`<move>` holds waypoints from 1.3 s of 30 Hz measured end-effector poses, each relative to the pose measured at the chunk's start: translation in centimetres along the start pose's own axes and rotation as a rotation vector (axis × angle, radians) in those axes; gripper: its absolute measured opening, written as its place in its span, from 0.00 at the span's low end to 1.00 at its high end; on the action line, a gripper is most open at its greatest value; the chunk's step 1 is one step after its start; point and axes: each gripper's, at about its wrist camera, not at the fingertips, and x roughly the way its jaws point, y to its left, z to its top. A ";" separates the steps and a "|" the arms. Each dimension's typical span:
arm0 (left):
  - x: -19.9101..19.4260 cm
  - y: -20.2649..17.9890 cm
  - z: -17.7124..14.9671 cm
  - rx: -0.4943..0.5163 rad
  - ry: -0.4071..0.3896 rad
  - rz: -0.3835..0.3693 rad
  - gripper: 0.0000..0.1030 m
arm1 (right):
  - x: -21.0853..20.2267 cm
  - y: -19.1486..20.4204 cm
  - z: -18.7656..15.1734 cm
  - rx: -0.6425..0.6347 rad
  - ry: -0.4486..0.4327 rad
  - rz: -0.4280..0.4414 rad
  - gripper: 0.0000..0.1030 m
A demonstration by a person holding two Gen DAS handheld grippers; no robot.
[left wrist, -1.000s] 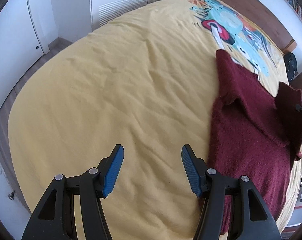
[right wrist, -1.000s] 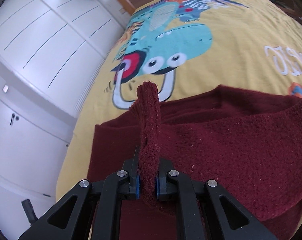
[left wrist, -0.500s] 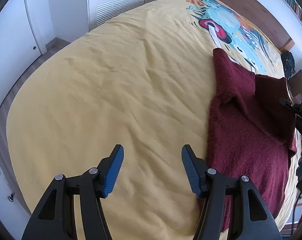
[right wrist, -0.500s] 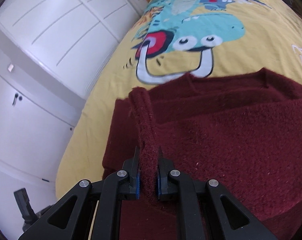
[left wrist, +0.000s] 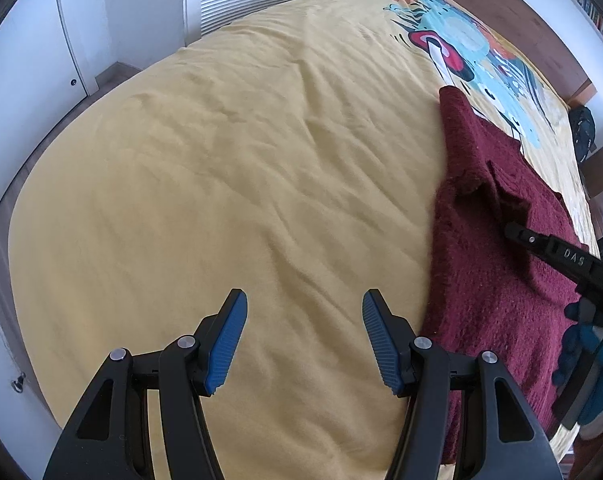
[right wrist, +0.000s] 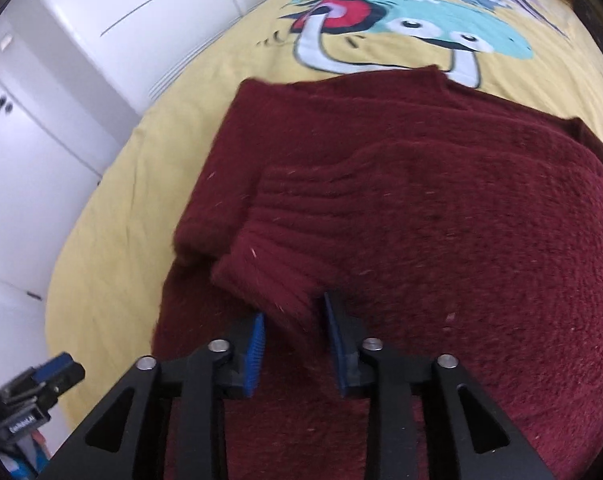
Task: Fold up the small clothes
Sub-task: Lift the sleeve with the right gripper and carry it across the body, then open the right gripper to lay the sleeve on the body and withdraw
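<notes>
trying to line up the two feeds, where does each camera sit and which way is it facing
Left wrist: rides the left gripper, angled down at bare yellow bedspread; own open blue-padded fingers show, right gripper at right edge.
Right wrist: rides the right gripper, angled down over the maroon sweater; jaws just opened, ribbed cuff between them.
Shared: sweater, bedspread, its cartoon print.

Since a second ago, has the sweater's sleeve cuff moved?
Yes. The sleeve cuff has dropped from upright onto the sweater, nearer its left edge; the right gripper jaws have just been opening around it.
</notes>
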 end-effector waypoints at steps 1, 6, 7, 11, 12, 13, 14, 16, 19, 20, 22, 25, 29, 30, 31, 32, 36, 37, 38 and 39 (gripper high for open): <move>0.0 0.1 0.0 -0.001 0.000 0.001 0.53 | 0.1 0.6 -0.2 -0.014 0.001 -0.005 0.45; -0.4 0.0 0.0 0.005 -0.007 0.002 0.53 | -0.9 2.6 -0.6 -0.069 -0.023 0.050 0.46; -0.5 0.0 0.0 0.007 -0.009 0.003 0.53 | -1.3 2.8 -0.6 -0.082 -0.034 0.047 0.46; -0.8 -0.1 0.1 0.008 -0.019 -0.007 0.53 | -3.7 1.4 -0.8 -0.107 -0.105 -0.032 0.46; -0.9 -0.3 0.1 0.009 -0.023 -0.013 0.53 | -4.2 0.6 -0.8 -0.099 -0.119 -0.070 0.46; -1.0 -0.4 0.0 0.010 -0.026 -0.018 0.53 | -4.3 -0.2 -0.7 -0.091 -0.126 -0.097 0.46; -1.1 -0.6 0.0 0.012 -0.031 -0.029 0.53 | -4.5 -1.2 -0.8 -0.080 -0.129 -0.134 0.46; -1.3 -1.1 -0.1 0.019 -0.039 -0.041 0.53 | -4.3 -3.0 -0.8 -0.070 -0.124 -0.208 0.47; -1.4 -2.0 0.0 0.039 -0.046 -0.054 0.53 | -3.6 -5.4 -1.6 -0.059 -0.091 -0.283 0.47; -1.4 -2.1 0.0 0.043 -0.047 -0.059 0.53 | -3.2 -6.1 -2.2 -0.051 -0.073 -0.287 0.47; -1.4 -2.8 0.0 0.055 -0.048 -0.063 0.53 | -2.5 -6.6 -3.3 -0.050 -0.055 -0.281 0.49; -1.4 -3.8 0.0 0.070 -0.047 -0.066 0.53 | -2.4 -6.4 -4.6 -0.064 -0.065 -0.275 0.50; -1.2 -5.2 -0.2 0.095 -0.045 -0.066 0.53 | -3.9 -7.1 -4.5 -0.062 -0.096 -0.238 0.50; -1.1 -5.6 -0.2 0.101 -0.044 -0.064 0.53 | -4.6 -7.7 -4.4 -0.061 -0.111 -0.249 0.50; -1.0 -5.9 -0.2 0.106 -0.044 -0.062 0.53 | -5.4 -8.5 -4.4 -0.059 -0.131 -0.269 0.50; -0.9 -6.3 -0.2 0.114 -0.046 -0.057 0.53 | -6.1 -9.0 -4.4 -0.054 -0.145 -0.286 0.50; -0.8 -7.8 -0.5 0.135 -0.071 -0.046 0.53 | -8.7 -13.5 -4.1 -0.006 -0.182 -0.372 0.50; -0.8 -8.4 -0.5 0.144 -0.079 -0.043 0.53 | -9.1 -14.7 -4.0 0.010 -0.187 -0.385 0.50; -0.7 -8.7 -0.5 0.149 -0.081 -0.042 0.53 | -9.8 -16.1 -4.0 0.033 -0.192 -0.399 0.50; -0.7 -9.4 -0.6 0.159 -0.085 -0.039 0.53 | -10.6 -17.5 -4.1 0.055 -0.196 -0.417 0.50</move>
